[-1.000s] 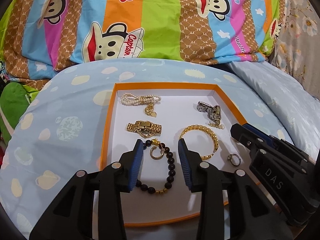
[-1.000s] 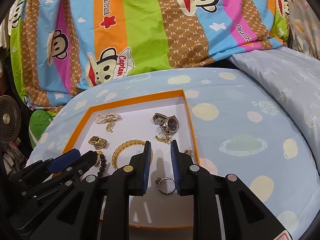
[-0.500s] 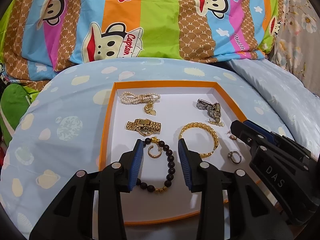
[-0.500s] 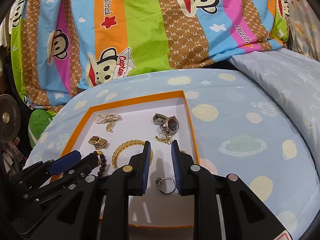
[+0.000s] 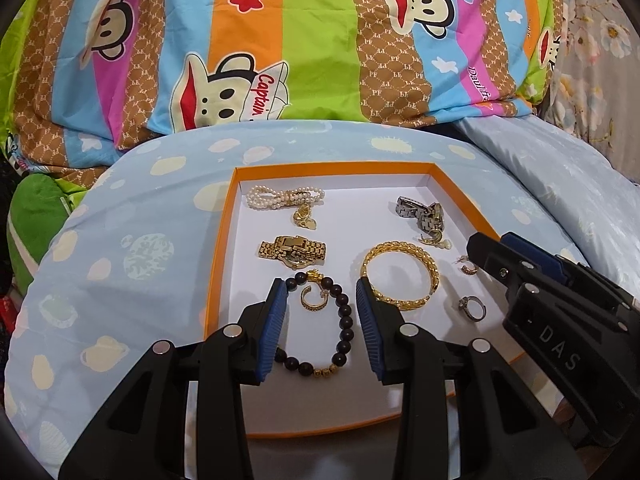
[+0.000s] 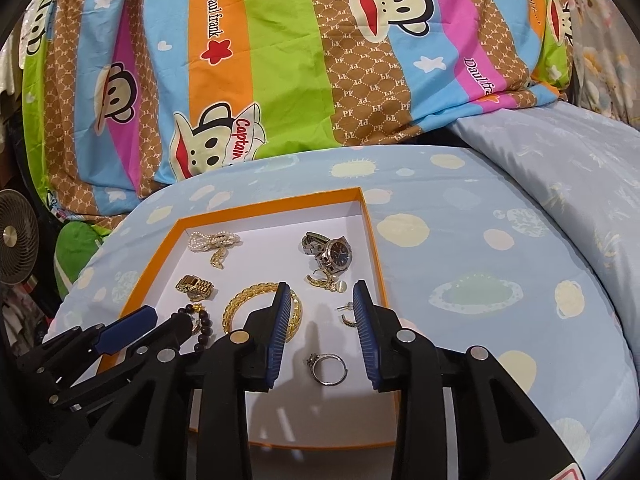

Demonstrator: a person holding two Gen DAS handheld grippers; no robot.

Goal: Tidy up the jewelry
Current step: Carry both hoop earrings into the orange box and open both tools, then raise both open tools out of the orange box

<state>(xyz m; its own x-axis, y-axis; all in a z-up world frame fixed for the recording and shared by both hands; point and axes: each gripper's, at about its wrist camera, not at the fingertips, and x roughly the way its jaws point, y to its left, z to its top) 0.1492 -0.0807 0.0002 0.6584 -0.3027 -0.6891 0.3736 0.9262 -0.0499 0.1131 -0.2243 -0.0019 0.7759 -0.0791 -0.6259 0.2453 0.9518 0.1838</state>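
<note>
An orange-rimmed white tray (image 5: 222,240) (image 6: 370,240) lies on the blue bedcover and holds jewelry. My left gripper (image 5: 320,292) is open and empty above a dark bead bracelet (image 5: 344,328) with a gold hoop earring (image 5: 314,298) inside it. My right gripper (image 6: 322,300) is open and empty above a silver ring (image 6: 328,368), which also shows in the left wrist view (image 5: 472,307). Other pieces in the tray: pearl bracelet (image 5: 280,197), gold watch (image 5: 292,249), gold bangle (image 5: 400,276), silver watch (image 6: 330,250), small gold earring (image 6: 348,318).
A striped cartoon-monkey quilt (image 5: 300,52) is heaped behind the tray. A pale blue pillow (image 6: 560,168) lies at the right. A green cushion (image 5: 36,220) and a fan (image 6: 16,236) are at the left. The right gripper's body (image 5: 560,312) shows in the left wrist view.
My right gripper has opened wider over the silver ring. My left gripper has drawn back slightly and stays open over the bead bracelet.
</note>
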